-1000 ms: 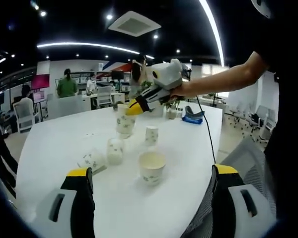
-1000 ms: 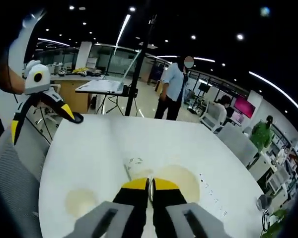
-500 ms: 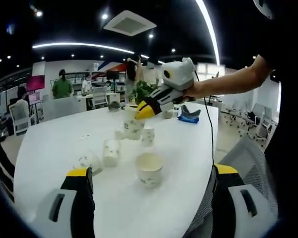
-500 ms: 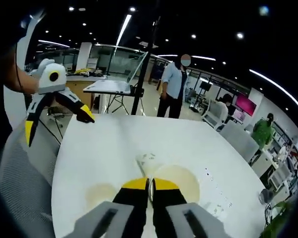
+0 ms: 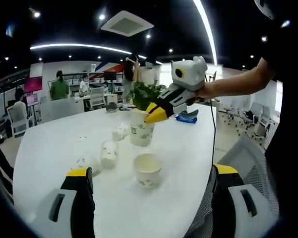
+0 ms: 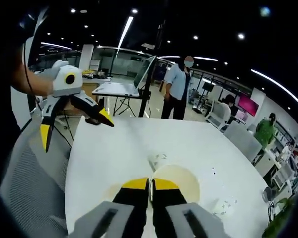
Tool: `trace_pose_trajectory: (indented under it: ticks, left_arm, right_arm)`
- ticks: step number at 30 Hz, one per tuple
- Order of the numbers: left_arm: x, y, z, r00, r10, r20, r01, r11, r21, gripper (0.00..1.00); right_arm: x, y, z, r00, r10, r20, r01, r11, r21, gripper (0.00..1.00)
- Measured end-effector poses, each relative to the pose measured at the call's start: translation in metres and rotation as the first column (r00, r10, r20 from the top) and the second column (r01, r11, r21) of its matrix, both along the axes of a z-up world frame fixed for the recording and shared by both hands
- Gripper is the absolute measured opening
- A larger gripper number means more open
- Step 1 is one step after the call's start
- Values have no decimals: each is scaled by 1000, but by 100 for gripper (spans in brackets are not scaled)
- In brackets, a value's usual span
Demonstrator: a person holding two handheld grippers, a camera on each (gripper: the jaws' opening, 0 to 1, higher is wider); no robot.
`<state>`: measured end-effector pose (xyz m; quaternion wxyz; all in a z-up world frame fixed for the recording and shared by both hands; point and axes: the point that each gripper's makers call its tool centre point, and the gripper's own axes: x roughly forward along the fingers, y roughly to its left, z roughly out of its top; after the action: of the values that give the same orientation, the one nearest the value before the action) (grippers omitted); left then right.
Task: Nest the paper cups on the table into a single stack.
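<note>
In the left gripper view my right gripper (image 5: pixel 156 114) comes in from the right, shut on the rim of a white printed paper cup (image 5: pixel 139 132) held upright over the white table (image 5: pixel 49 134). In front of it an empty cup (image 5: pixel 148 169) stands upright. Three more cups lie on their sides to the left (image 5: pixel 109 152) (image 5: pixel 120 132) (image 5: pixel 87 162). My left gripper (image 5: pixel 152 171) is open, its jaws wide on either side of the standing cup. In the right gripper view the right gripper (image 6: pixel 149 184) pinches the held cup's rim (image 6: pixel 181 179), with the open left gripper (image 6: pixel 73 110) at upper left.
A potted plant (image 5: pixel 144 94) and a blue object (image 5: pixel 187 117) sit at the table's far end. A mesh chair (image 6: pixel 32 188) stands by the near table edge. A laptop on a stand (image 6: pixel 120 88) and a standing person (image 6: pixel 178 91) are beyond the table.
The right gripper has carried its cup nearer, away from the lying cups and toward the upright cup. The left gripper stays open in place.
</note>
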<state>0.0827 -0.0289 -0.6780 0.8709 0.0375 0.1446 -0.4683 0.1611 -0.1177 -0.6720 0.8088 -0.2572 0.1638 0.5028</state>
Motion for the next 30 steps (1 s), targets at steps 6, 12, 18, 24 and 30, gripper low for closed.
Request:
trace_pose_trajectory:
  ticks: [6, 12, 18, 24, 30]
  left_arm:
    - [-2, -1, -1, 1000, -9, -3, 9, 1000, 3, 99]
    - [0, 1, -2, 1000, -15, -2, 15, 1000, 0, 99]
    - [-1, 0, -1, 1000, -20, 0, 20, 1000, -1, 99]
    - [-2, 0, -2, 1000, -22, -1, 22, 1000, 3, 99]
    - [-1, 6, -4, 1000, -14, -3, 14, 1000, 5, 99]
  right_arm:
    - [-16, 5, -3, 1000, 14, -13, -14, 1000, 5, 0]
    - [-26, 9, -8, 999, 24, -24, -24, 1000, 0, 0]
    - [-30, 13, -14, 999, 23, -37, -23, 1000, 3, 0]
    - [-32, 17, -23, 998, 30, -46, -30, 1000, -7, 0]
    - [-33, 22, -31, 998, 35, -57, -36, 999, -16, 0]
